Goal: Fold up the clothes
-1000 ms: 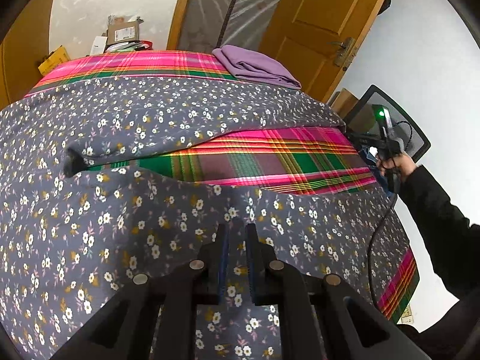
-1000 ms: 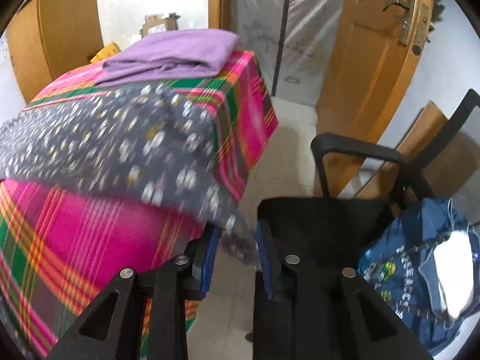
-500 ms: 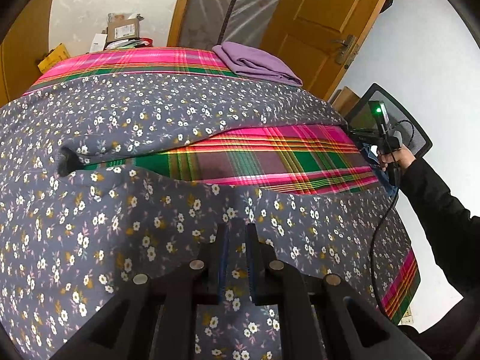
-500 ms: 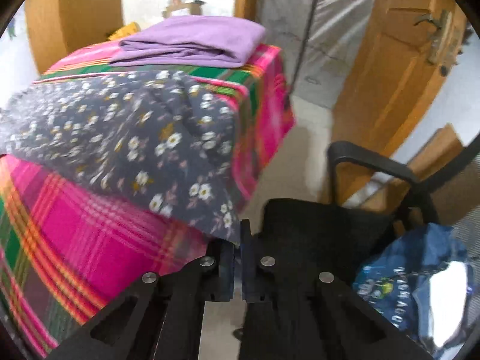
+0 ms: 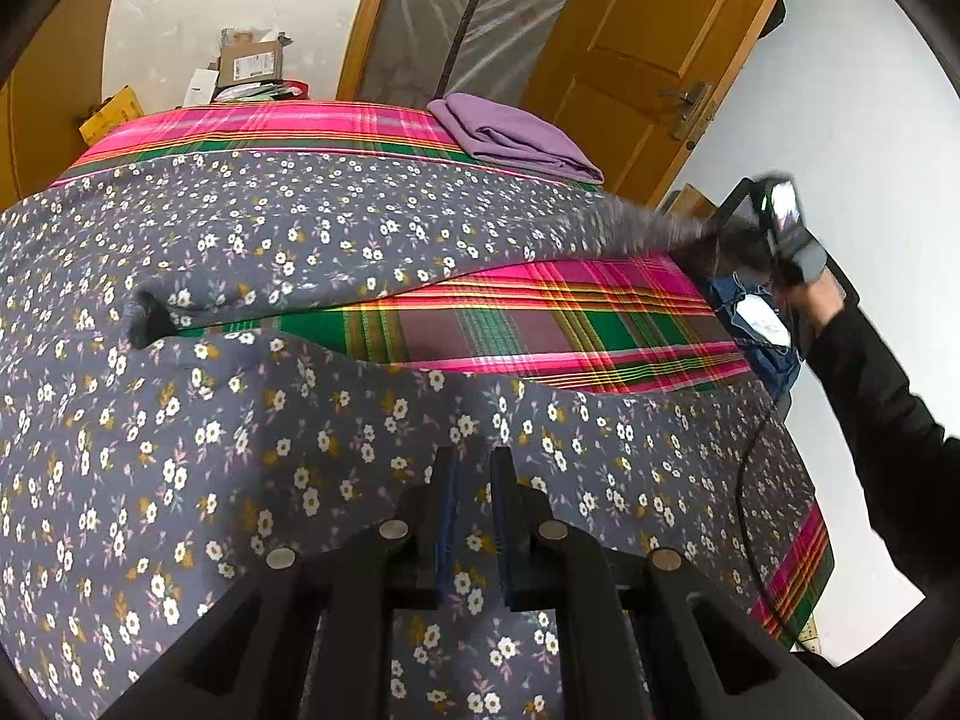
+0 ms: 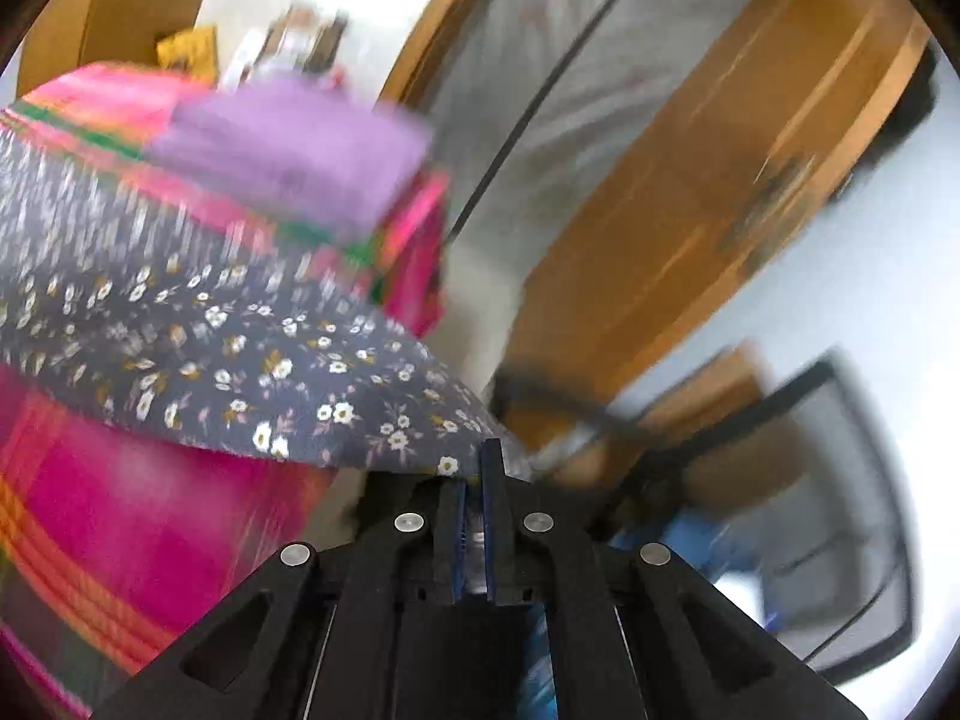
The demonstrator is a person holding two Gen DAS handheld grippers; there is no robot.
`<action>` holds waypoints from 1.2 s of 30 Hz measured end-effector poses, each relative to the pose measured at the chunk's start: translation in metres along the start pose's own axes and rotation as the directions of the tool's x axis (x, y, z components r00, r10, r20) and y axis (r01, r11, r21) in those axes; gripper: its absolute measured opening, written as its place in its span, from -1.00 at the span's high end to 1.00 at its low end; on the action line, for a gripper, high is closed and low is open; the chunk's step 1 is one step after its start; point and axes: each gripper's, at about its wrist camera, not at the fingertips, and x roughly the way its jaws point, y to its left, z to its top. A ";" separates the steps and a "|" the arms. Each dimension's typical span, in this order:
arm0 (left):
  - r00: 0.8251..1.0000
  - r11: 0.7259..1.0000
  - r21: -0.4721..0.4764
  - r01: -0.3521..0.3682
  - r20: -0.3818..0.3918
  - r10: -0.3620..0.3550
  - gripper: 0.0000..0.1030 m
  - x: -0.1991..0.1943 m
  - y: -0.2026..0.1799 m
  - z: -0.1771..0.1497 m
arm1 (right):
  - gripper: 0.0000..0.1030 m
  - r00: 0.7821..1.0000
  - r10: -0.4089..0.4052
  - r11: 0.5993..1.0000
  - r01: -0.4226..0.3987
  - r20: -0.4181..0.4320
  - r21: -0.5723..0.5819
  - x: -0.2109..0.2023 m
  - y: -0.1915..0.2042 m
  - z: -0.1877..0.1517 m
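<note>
1. Now the right gripper (image 6: 474, 474) is clamped on a corner of the floral garment (image 5: 300, 462); a second ago its jaws stood apart around that corner, and they have since closed on it.
2. That corner is lifted off the table edge, stretching the cloth taut, where it earlier hung down.
3. The left gripper (image 5: 474, 480) is unchanged, jaws narrowly apart, the garment's near edge between them; whether the pads pinch it I cannot tell.
4. Count: one floral garment spread over one plaid tablecloth (image 5: 540, 324), one folded purple cloth (image 5: 516, 138) at the far corner, and two grippers.
</note>
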 end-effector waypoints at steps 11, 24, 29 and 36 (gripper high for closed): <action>1.000 1.000 -0.003 0.017 0.001 -0.017 0.80 0.000 0.000 -0.002 | 0.53 0.985 0.081 0.979 -0.049 -0.154 0.200 0.009 -0.025 -0.057; 0.999 0.999 -0.041 -0.021 0.037 0.023 0.80 -0.013 0.013 0.000 | 0.47 0.902 0.406 0.912 -0.410 0.147 -0.004 -0.078 0.098 0.029; 0.995 0.993 -0.095 -0.068 0.067 0.074 0.80 -0.024 0.035 0.001 | 0.47 0.892 0.438 0.881 -0.401 0.114 -0.249 -0.079 0.164 0.037; 0.986 0.979 -0.165 -0.123 0.089 0.139 0.80 -0.033 0.068 0.004 | 0.48 0.898 0.421 0.833 -0.328 0.126 -0.446 -0.083 0.220 0.049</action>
